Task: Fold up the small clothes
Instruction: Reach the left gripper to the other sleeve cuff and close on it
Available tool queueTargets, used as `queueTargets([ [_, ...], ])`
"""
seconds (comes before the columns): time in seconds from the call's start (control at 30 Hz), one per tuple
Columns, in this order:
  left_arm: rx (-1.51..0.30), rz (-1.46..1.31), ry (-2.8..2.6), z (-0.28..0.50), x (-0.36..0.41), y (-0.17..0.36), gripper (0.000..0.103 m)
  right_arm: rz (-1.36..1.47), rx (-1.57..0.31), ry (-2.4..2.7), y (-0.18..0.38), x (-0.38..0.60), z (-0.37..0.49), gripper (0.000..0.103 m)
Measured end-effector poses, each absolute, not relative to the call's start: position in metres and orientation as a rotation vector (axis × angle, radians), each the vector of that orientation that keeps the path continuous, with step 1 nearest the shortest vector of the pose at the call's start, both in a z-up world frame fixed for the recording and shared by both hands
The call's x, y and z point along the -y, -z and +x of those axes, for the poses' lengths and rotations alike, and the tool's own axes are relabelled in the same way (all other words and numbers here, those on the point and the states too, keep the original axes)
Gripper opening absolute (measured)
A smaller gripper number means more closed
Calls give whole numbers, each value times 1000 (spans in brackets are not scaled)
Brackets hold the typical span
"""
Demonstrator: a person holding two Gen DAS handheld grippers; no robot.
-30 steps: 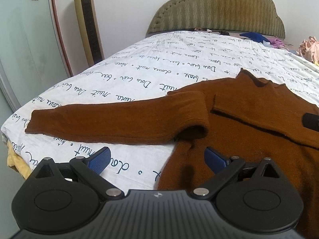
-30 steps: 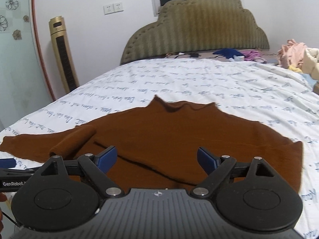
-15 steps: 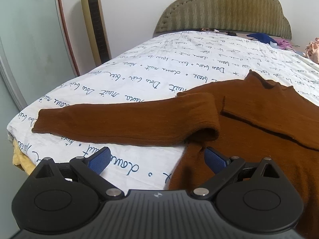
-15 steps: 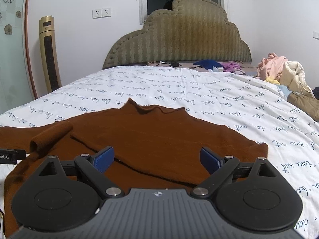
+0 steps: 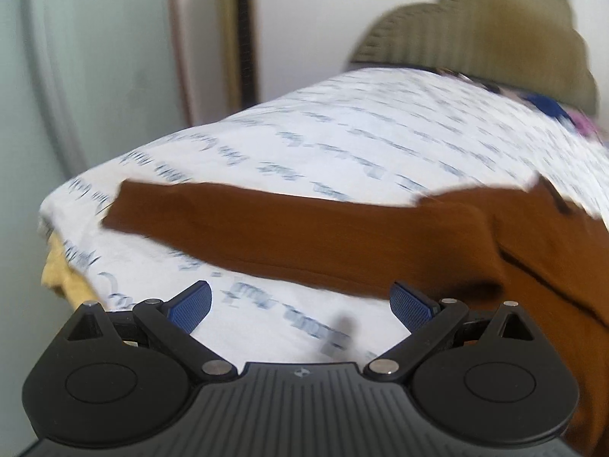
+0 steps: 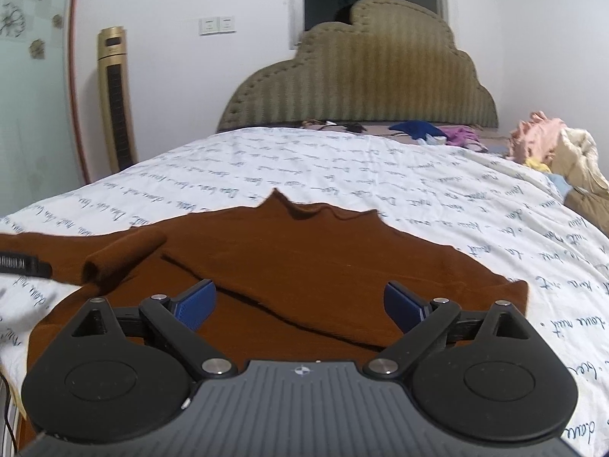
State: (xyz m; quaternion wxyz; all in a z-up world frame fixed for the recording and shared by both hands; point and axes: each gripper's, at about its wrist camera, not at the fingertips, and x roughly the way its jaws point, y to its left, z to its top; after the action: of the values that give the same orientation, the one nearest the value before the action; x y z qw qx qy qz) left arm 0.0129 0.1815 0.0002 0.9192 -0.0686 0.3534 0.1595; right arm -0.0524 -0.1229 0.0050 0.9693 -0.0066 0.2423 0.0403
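Observation:
A brown knit sweater (image 6: 304,255) lies flat on the bed, collar toward the headboard. One sleeve is folded across its body. The other sleeve (image 5: 266,228) stretches out to the left over the sheet; this view is motion-blurred. My left gripper (image 5: 300,302) is open and empty, low over the sheet just in front of that sleeve. My right gripper (image 6: 300,304) is open and empty above the sweater's lower body. The left gripper's tip (image 6: 23,264) shows at the left edge of the right wrist view.
The bed has a white sheet (image 6: 418,182) with blue script and an olive padded headboard (image 6: 365,76). A gold tower fan (image 6: 116,95) stands by the wall on the left. Loose clothes (image 6: 548,144) lie piled at the far right. The bed's left edge (image 5: 57,228) is close.
The left gripper has swung left and moved closer to the outstretched sleeve, blurring its view. The right gripper has barely moved. Both stay open.

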Motion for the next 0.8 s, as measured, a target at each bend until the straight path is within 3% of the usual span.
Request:
queueTargets([
  [0.27, -791, -557, -350, 27, -285, 22, 101, -40, -498, -108, -3, 108, -52, 95],
  [0.63, -552, -990, -355, 23, -359, 44, 97, -16, -497, -101, -1, 112, -52, 95],
  [0.7, -527, -1026, -382, 22, -366, 45, 80, -12, -497, -101, 0, 113, -52, 95],
  [0.77, -533, -1028, -432, 23, -372, 46, 44, -4, -498, -99, 1, 115, -52, 95],
  [0.8, -539, -1029, -453, 26, -375, 47, 37, 1, -498, -99, 1, 116, -51, 95],
])
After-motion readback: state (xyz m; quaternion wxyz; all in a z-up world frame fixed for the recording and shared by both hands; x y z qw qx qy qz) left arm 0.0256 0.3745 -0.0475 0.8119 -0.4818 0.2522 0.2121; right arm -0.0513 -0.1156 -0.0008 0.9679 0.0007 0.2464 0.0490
